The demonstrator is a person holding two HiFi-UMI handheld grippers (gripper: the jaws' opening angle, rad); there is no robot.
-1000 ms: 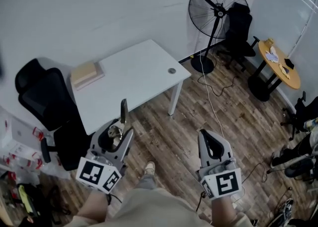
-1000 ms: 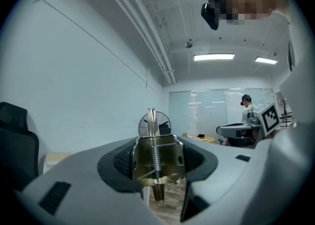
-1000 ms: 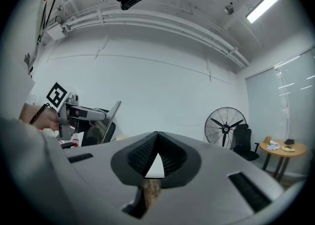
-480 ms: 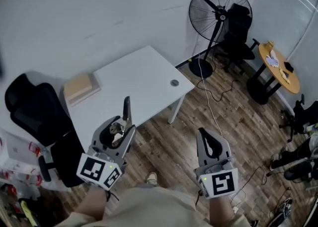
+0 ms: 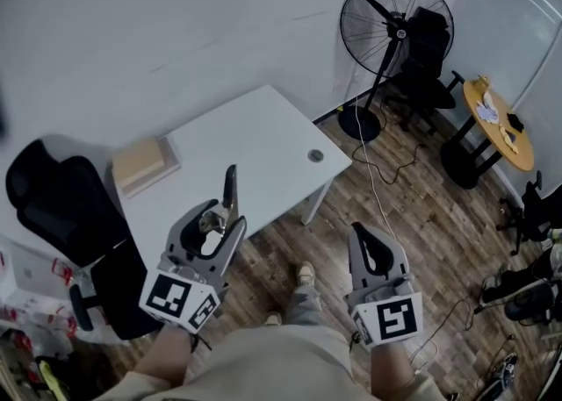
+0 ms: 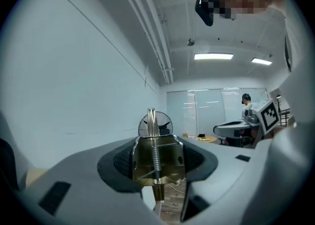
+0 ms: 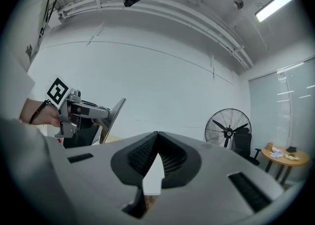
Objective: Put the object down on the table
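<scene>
My left gripper point(image 5: 218, 218) is shut on a brass-coloured metal spring tool point(image 5: 227, 194) whose flat dark blade sticks up past the fingertips. It hangs above the near edge of the white table point(image 5: 255, 140). In the left gripper view the tool point(image 6: 156, 157) sits wedged between the jaws, its coil spring upright in the middle. The right gripper view shows the left gripper point(image 7: 81, 113) and the blade from the side. My right gripper point(image 5: 373, 252) is shut with nothing in it and hovers over the wooden floor to the table's right; its pads meet in the right gripper view point(image 7: 157, 138).
A tan flat box point(image 5: 145, 162) lies at the table's far left and a small round grommet point(image 5: 315, 155) near its right edge. A black office chair point(image 5: 61, 206) stands left of the table. A standing fan point(image 5: 395, 17), dark chairs and a round yellow table point(image 5: 505, 123) stand at the right.
The person has stepped closer to the table, one foot forward. The left gripper with the tool has risen a little toward the table's edge. The right gripper has hardly moved.
</scene>
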